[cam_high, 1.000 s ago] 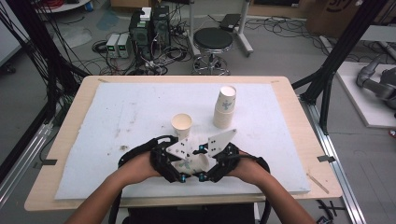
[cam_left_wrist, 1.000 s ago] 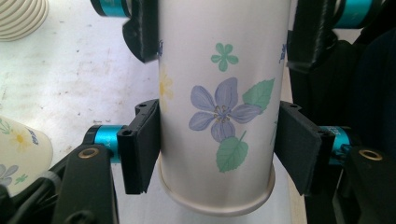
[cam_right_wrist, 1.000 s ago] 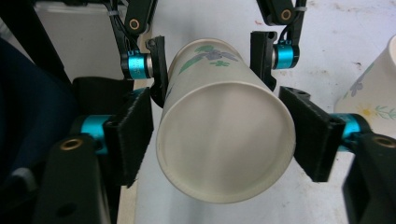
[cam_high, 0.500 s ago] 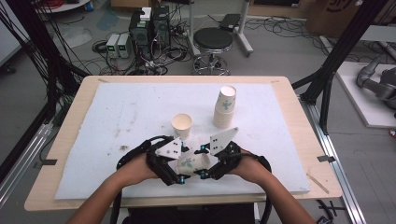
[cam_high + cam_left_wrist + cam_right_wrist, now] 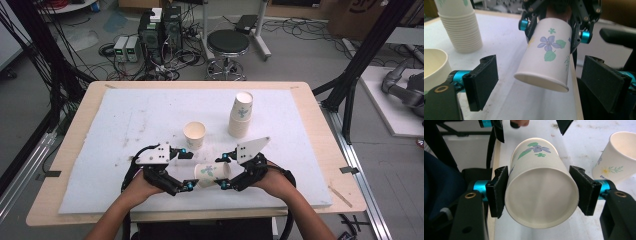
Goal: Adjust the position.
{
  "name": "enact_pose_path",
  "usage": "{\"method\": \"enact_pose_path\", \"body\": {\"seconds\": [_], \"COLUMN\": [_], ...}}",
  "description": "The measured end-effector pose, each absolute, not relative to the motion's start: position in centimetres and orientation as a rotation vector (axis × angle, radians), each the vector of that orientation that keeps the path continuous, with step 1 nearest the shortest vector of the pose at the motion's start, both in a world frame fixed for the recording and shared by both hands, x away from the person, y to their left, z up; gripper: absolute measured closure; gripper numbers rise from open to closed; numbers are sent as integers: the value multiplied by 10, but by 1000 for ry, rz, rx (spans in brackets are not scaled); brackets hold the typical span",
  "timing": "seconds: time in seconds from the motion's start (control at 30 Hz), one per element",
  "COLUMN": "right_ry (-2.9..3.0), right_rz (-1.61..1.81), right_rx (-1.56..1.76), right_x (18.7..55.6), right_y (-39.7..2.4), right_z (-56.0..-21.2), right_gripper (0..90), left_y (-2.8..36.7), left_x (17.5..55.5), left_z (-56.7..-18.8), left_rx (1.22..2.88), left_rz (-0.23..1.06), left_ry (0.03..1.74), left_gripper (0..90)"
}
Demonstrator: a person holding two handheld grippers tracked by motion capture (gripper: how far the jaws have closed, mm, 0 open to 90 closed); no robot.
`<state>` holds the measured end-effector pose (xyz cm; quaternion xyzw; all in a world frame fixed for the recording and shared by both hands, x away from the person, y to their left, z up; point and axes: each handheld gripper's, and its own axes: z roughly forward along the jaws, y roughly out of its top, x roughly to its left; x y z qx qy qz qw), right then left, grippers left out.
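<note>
You held the white paper cup printed with a blue flower and green leaves (image 5: pixel 212 173) on its side between your two hands, low over the near edge of the white foam-covered table (image 5: pixel 125 115). Your right gripper (image 5: pixel 540 192) clamped it across the body near the rim, one black pad (image 5: pixel 497 191) pressed on each side, the open mouth facing back toward your right hand. The cup's long axis ran roughly from 3 o'clock to 9 o'clock in the high view, its closed base pointing at your left gripper (image 5: pixel 544 82). That gripper's jaws had just opened and stood wide, flanking the base without touching it. The upright single paper cup (image 5: pixel 194 135) sat at about 11 o'clock from the held one, the tall stack of paper cups (image 5: pixel 240 115) at about 1 o'clock.
</note>
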<state>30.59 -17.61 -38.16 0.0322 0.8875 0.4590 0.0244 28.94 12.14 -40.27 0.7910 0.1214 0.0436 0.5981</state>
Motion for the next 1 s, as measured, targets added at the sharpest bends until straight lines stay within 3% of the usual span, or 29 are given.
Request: {"method": "enact_pose_path", "body": {"seconds": [1.0], "right_ry": [2561], "right_rz": [1734], "right_rx": [152], "right_x": [295], "right_y": [-197], "right_z": [-387], "right_gripper": [359], "left_y": [118], "left_x": [285], "left_z": [-415], "left_rx": [1657], "left_rz": [28], "left_ry": [304], "left_gripper": [143]}}
